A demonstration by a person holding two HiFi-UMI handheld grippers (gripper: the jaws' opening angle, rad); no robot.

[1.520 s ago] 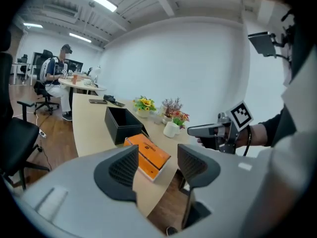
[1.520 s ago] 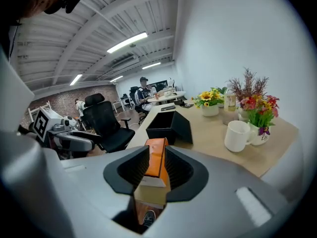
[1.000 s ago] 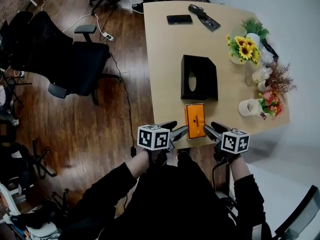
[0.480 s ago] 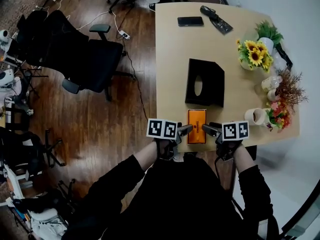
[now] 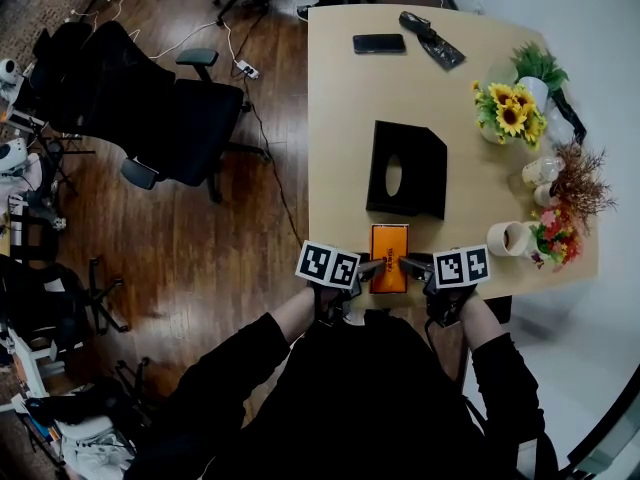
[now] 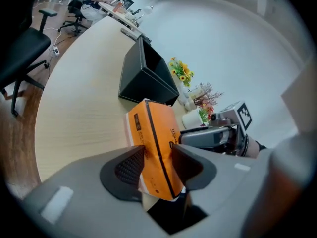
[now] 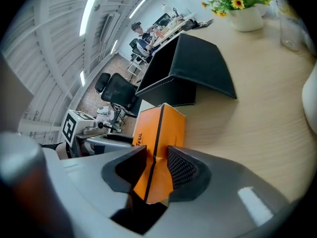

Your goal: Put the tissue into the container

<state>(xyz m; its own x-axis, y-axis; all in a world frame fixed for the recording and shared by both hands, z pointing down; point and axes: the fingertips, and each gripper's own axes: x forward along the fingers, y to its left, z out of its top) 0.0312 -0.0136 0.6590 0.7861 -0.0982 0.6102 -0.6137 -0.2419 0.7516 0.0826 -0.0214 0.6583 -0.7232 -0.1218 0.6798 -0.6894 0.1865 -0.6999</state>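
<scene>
1. The orange tissue pack (image 5: 389, 258) is found on the wooden table (image 5: 340, 148), just on the person's side of the black container (image 5: 407, 169), near it but not touching it.
2. The left gripper (image 6: 157, 165) is clamped on the pack. Its jaws have just been closing, and in the left gripper view both pads are pressed into the corner of the pack farthest from the container.
3. The right gripper (image 7: 157, 168) is clamped on the same pack from the other side. Its jaws have just been closing too, and the orange wrapper is creased between the pads.
4. The pack is thus gripped at both of its corners away from the container, with its long side aimed at the container.
5. Whether the pack is lifted off the table cannot be told.
6. The container is seen with an oval opening in its top, and nothing is pushed into it.
7. A bunch of sunflowers (image 5: 508, 113) is set to the right of the container, and a white mug (image 5: 510, 238) lies to its right and nearer the person.
8. A dark phone (image 5: 379, 43) is laid beyond the container, well apart from it.
</scene>
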